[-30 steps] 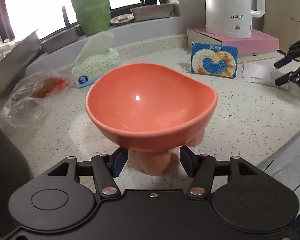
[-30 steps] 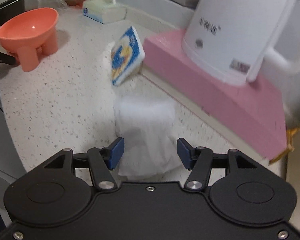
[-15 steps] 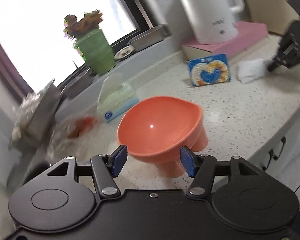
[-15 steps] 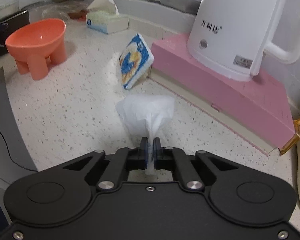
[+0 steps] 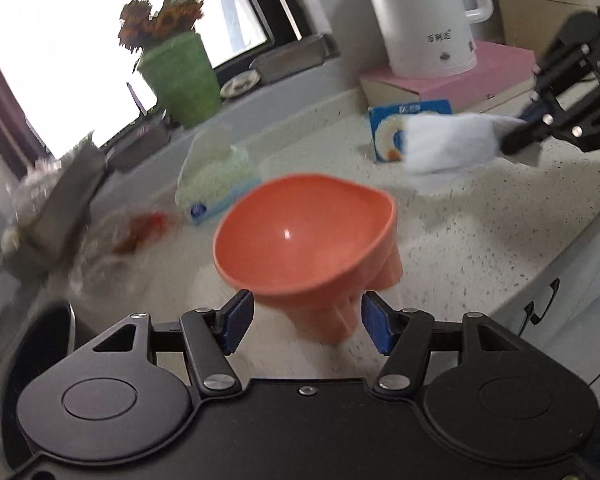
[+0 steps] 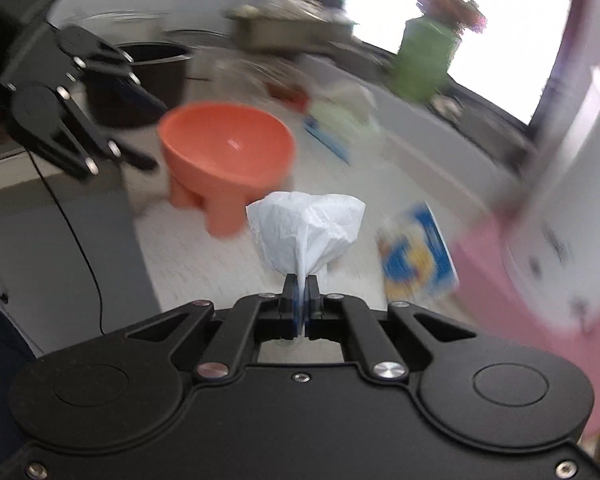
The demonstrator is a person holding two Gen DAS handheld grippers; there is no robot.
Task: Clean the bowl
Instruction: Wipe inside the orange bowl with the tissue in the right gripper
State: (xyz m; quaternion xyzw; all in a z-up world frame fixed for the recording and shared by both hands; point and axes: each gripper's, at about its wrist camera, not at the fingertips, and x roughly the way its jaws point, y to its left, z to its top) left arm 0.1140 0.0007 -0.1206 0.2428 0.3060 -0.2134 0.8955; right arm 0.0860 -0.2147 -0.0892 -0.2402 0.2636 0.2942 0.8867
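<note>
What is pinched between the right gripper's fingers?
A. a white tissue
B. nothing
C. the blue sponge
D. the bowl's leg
A: in the right wrist view, the right gripper is shut on a white tissue that fans out ahead of it, short of the orange bowl.

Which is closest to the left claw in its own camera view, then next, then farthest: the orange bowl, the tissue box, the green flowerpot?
1. Orange bowl, right ahead of the left claw.
2. Tissue box, behind the bowl, leftward.
3. Green flowerpot, on the windowsill.
</note>
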